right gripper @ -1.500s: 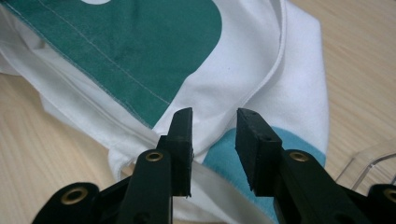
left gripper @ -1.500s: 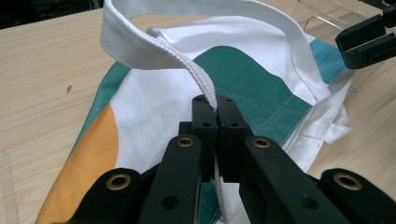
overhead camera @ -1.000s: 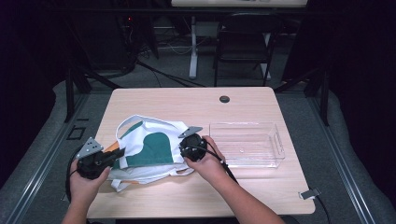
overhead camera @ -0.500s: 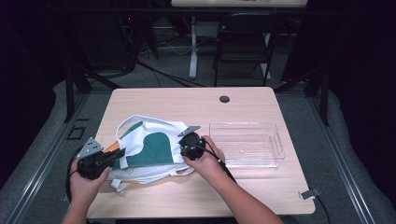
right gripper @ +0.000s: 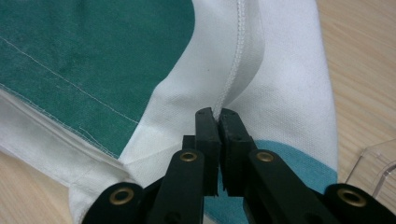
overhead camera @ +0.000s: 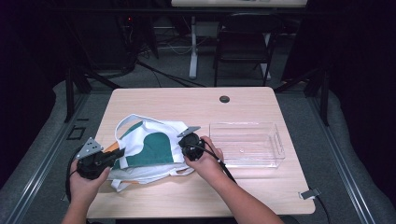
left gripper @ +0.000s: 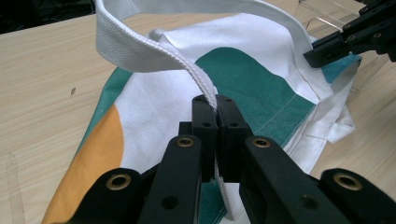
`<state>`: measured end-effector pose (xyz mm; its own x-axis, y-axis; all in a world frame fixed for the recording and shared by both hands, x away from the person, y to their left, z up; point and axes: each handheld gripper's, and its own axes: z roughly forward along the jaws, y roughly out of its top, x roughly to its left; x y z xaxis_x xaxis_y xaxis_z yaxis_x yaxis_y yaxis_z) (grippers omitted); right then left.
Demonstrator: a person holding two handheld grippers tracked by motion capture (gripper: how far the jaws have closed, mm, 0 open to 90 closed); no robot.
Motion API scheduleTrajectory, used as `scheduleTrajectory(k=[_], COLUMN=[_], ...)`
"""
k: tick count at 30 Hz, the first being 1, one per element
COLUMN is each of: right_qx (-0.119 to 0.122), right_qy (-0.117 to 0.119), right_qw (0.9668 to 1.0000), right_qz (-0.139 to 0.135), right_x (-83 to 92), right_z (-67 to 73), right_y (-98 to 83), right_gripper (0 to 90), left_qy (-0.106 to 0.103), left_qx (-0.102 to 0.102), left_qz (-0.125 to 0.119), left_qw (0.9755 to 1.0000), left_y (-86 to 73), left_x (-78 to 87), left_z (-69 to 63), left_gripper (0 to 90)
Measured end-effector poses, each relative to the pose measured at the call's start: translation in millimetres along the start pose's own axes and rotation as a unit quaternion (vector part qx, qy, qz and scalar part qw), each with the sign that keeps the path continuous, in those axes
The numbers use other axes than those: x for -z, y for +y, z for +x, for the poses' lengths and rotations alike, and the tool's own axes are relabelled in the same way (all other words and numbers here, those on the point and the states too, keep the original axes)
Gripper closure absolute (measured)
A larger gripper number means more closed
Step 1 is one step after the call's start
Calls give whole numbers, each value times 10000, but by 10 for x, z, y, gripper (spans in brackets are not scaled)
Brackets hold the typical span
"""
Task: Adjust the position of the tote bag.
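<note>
A white cloth tote bag (overhead camera: 154,149) with green, orange and blue patches lies flat on the left half of the wooden table (overhead camera: 196,105). My left gripper (overhead camera: 120,152) is at the bag's left side, shut on its white woven strap (left gripper: 140,51), which loops up from the jaws (left gripper: 215,105). My right gripper (overhead camera: 182,144) is at the bag's right edge. Its jaws have just closed, and they pinch a fold of the white fabric at a stitched seam (right gripper: 238,60), tips (right gripper: 215,114) together. The right gripper (left gripper: 327,49) also shows far off in the left gripper view.
A clear plastic bin (overhead camera: 245,125) stands right of the bag, close to my right hand; its corner (right gripper: 378,168) shows in the right gripper view. A small dark grommet (overhead camera: 224,99) sits at the table's far edge. Chairs and cables lie beyond the table.
</note>
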<state>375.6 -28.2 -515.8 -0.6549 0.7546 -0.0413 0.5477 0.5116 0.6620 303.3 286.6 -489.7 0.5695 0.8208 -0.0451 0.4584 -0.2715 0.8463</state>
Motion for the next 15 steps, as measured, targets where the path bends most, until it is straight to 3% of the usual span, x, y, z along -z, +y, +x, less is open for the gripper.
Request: scheduleTrajectory(k=[15], right_qx=[230], right_qy=[101], right_qw=[9987], right_qz=[-444], right_x=[213], right_z=[27], right_y=[14], right_gripper=[883], left_qy=[105], left_qx=[-12], left_qz=[-10], left_qw=[9999], left_y=[11], left_x=[16], left_z=[13], left_gripper=[875])
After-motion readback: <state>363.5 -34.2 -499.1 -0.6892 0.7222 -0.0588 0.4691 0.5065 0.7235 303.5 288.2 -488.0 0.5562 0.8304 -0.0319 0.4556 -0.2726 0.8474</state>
